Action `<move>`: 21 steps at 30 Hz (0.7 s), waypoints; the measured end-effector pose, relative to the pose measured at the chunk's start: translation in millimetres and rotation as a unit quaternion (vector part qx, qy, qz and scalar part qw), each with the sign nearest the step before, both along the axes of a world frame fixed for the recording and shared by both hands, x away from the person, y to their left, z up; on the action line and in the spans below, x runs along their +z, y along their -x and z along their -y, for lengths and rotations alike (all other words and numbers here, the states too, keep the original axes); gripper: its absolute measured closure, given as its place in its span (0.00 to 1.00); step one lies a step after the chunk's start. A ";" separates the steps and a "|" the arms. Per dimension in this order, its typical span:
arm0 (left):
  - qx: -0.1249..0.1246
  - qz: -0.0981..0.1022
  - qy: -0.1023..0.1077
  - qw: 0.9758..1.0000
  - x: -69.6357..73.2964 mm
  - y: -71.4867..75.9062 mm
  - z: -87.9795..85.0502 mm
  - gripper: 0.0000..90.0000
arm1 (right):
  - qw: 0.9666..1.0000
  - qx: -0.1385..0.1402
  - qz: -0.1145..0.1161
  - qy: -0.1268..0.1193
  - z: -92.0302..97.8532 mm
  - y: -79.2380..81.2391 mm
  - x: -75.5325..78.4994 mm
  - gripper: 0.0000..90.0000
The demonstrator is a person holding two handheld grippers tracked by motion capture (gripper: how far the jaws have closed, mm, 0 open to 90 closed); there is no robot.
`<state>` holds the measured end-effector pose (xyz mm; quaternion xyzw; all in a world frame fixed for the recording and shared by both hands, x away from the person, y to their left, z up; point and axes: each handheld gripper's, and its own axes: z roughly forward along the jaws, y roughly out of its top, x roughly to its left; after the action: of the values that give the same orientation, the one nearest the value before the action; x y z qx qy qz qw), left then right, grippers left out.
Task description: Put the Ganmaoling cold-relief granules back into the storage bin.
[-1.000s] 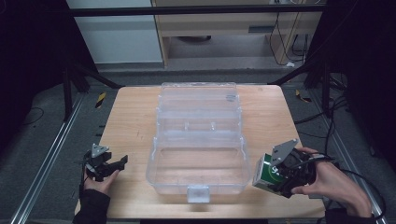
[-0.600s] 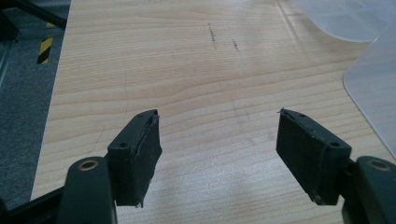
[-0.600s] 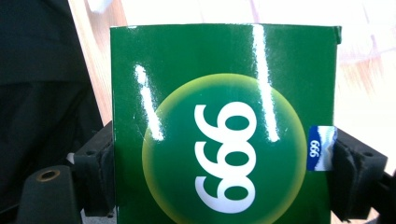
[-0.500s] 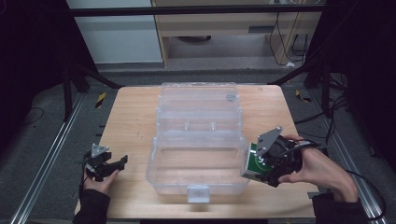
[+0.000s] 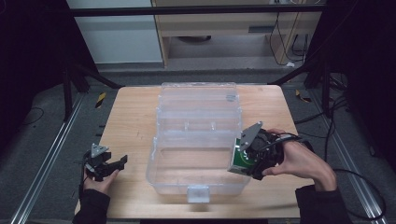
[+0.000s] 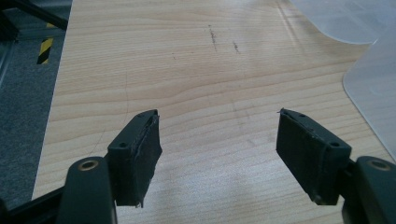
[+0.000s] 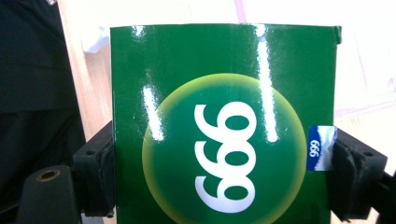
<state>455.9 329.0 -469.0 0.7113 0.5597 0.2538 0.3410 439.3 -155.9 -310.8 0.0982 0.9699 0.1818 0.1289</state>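
At the near left edge of the tabletop [image 5: 135,121], the left tongs [image 5: 122,160] rest in the person's left hand [image 5: 100,179], jaws spread wide with nothing between them; in the left gripper view the left tongs [image 6: 219,140] frame bare wood, with the curved edge of the clear plastic at the far right. At the near right, the right hand [image 5: 303,161] holds the right tongs [image 5: 238,163] closed on a green box [image 5: 242,161], which hangs tilted at the right wall of the clear plastic container [image 5: 196,184], at about rim level; whether it touches the wall cannot be told. In the right gripper view the green box [image 7: 224,121] sits clamped by its two sides between the black jaws, its glossy face showing white figures on a pale round patch and a small blue label at one edge. The container stands open mid-table, its front latch toward the person. Farther back its clear lid [image 5: 198,100] lies flat toward the far edge.
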 end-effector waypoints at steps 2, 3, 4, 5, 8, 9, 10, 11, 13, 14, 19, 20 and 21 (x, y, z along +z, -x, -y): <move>0.000 0.000 0.000 1.000 0.1 0.0 -0.1 0.33 | 1.000 0.002 0.002 -0.003 -3.5 -2.5 -0.8 0.18; 0.000 0.000 0.000 1.000 0.1 0.0 -0.1 0.33 | 1.000 0.002 0.002 -0.003 -3.5 -2.5 -0.8 0.18; 0.000 0.000 0.001 1.000 0.1 0.0 -0.2 0.33 | 1.000 0.006 0.003 -0.005 -7.1 -4.9 -1.9 0.18; 0.000 0.000 0.001 1.000 0.1 0.0 -0.2 0.33 | 1.000 0.006 0.003 -0.005 -7.1 -4.9 -1.9 0.18; 0.000 0.001 0.001 1.000 0.1 0.0 -0.3 0.33 | 1.000 0.014 0.000 -0.005 -14.9 -9.4 -6.9 0.18; 0.000 0.001 0.001 1.000 0.2 0.0 -0.4 0.33 | 1.000 0.014 0.000 -0.005 -14.9 -9.4 -6.9 0.18; 0.000 0.001 0.001 1.000 0.3 0.0 -0.4 0.33 | 1.000 0.015 0.000 -0.004 -16.7 -10.5 -8.4 0.18; 0.000 0.001 0.001 1.000 0.3 0.0 -0.5 0.33 | 1.000 0.018 0.001 -0.001 -20.1 -12.4 -11.5 0.18; 0.001 0.001 0.001 1.000 0.3 0.0 -0.6 0.33 | 1.000 0.022 0.000 0.002 -23.3 -14.1 -14.6 0.18; 0.001 0.001 0.001 1.000 0.4 0.1 -0.7 0.33 | 1.000 0.022 -0.001 0.004 -25.0 -14.4 -16.1 0.18; 0.001 0.001 0.002 1.000 0.4 0.2 -0.9 0.33 | 1.000 0.029 -0.004 0.009 -30.7 -15.6 -23.2 0.18; 0.001 0.001 0.002 1.000 0.4 0.2 -0.9 0.33 | 0.999 0.030 -0.006 0.009 -31.4 -15.9 -24.9 0.18; 0.001 0.001 0.001 1.000 0.4 0.2 -0.8 0.33 | 0.999 0.030 -0.006 0.009 -31.4 -15.9 -24.9 0.18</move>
<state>455.8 329.8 -468.6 0.7101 0.5602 0.2542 0.3426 455.2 -124.5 -335.7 0.0688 0.9748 0.1760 0.1186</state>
